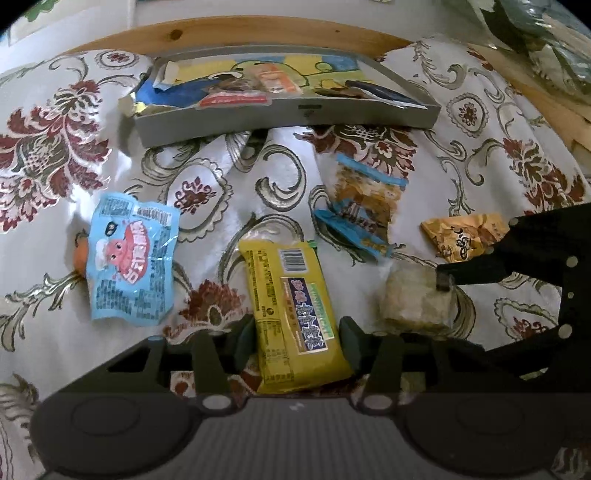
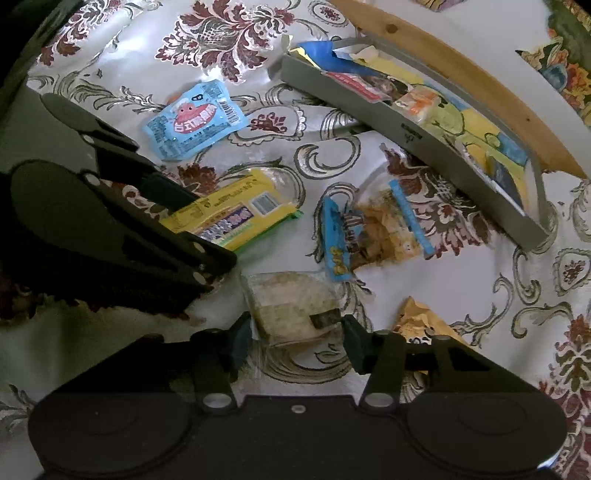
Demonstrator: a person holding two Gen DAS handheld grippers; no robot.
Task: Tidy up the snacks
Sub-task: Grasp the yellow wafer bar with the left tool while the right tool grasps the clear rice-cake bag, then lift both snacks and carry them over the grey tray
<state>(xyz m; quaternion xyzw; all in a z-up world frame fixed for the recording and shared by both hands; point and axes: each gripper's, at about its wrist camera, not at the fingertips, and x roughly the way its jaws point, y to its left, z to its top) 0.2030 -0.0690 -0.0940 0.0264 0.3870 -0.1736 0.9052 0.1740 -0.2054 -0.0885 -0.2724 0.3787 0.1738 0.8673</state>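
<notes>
A yellow snack packet (image 1: 291,310) lies flat on the floral cloth between the fingers of my left gripper (image 1: 297,338). The gripper is open, with a finger close to each long edge. My right gripper (image 2: 297,332) is also open and straddles a clear-wrapped pale rice cracker packet (image 2: 291,302). In the left wrist view, one right finger (image 1: 469,271) reaches over that cracker packet (image 1: 413,299). A grey tray (image 1: 288,118) at the back holds several snack packets.
A light blue packet (image 1: 133,258) lies to the left, partly over a small orange thing (image 1: 80,254). A blue-edged cracker bag (image 1: 365,206) sits mid-table and an orange-yellow packet (image 1: 465,236) to the right. A wooden edge (image 1: 258,33) runs behind the tray.
</notes>
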